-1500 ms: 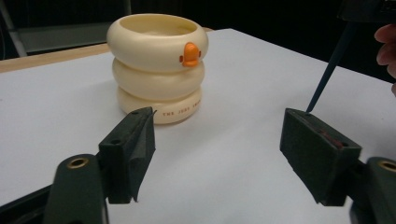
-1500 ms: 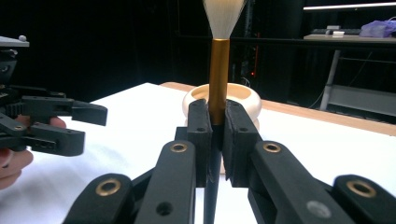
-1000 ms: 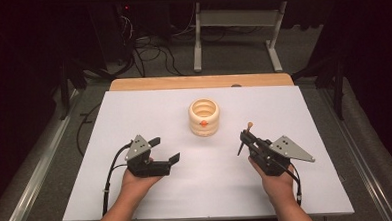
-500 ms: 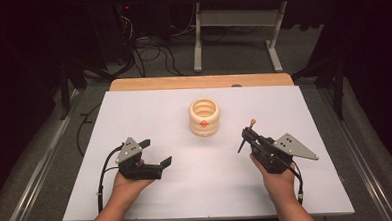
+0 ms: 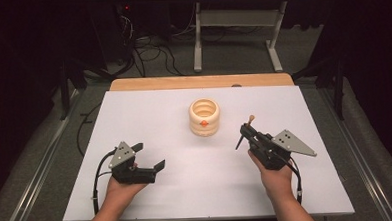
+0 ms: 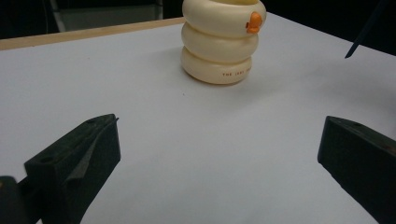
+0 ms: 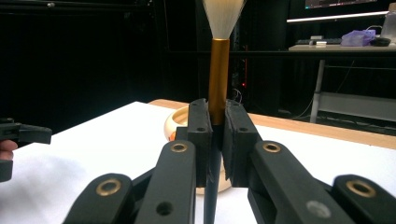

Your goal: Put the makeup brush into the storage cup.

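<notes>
A cream holder point(image 5: 204, 117) of stacked rings, with a small orange bit on its side, stands mid-table; it is ahead in the left gripper view point(image 6: 219, 42). My right gripper point(image 5: 243, 132) is shut on a brush point(image 5: 251, 119), right of the holder. In the right gripper view the pads point(image 7: 215, 116) pinch the brush point(image 7: 218, 70) below its gold ferrule, white bristles up and dark handle down. The holder's rim point(image 7: 175, 122) peeks out behind them. My left gripper point(image 5: 149, 155) rests low at the front left, jaws point(image 6: 219, 126) wide apart, just opened, nothing between them.
A white sheet point(image 5: 187, 191) covers the table, with a wooden strip point(image 5: 198, 82) along its far edge. Beyond the table are a desk frame point(image 5: 230, 19) and cables on the floor point(image 5: 151, 47). Rails run along both sides.
My left hand has slid a little to the left and toward the front edge, its jaws spreading slightly. The right hand and the brush have kept still.
</notes>
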`<state>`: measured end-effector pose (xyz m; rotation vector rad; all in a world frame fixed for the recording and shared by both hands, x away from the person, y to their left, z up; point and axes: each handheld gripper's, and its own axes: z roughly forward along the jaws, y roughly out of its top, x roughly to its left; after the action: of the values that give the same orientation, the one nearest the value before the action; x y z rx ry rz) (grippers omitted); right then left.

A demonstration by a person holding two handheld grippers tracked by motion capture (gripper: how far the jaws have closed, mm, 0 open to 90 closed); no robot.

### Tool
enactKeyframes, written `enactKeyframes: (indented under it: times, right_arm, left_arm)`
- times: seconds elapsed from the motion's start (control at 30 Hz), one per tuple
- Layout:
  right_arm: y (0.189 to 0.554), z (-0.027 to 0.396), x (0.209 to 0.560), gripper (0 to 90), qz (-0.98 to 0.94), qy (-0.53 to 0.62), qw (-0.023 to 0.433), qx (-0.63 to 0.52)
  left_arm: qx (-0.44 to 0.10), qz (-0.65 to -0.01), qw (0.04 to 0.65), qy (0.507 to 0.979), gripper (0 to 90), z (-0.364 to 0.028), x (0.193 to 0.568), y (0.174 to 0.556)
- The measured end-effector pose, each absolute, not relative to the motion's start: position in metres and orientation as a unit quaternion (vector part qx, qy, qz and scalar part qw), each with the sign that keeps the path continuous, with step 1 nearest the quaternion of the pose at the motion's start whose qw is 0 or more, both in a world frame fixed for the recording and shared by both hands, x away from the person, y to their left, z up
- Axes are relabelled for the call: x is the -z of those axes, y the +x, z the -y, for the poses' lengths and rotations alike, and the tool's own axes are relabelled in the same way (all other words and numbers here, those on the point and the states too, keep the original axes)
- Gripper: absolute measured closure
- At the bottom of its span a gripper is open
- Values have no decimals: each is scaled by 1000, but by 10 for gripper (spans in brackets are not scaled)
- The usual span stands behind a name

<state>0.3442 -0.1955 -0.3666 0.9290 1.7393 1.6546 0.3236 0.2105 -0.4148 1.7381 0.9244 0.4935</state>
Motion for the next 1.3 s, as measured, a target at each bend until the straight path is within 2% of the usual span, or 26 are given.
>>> enactKeyframes:
  times: [0.7,0.83,1.3]
  right_arm:
    - [370,180,351,856,-655,351,279,-608]
    - [373,177,347,856,-655,354,262,-614]
    - [387,165,333,856,-657,347,269,-613]
  left_arm:
    - [-206,-364,535,734,0,-205,412,321]
    - [-201,-364,536,735,0,-206,411,320]
    - [-202,-363,543,730,0,-208,409,320]
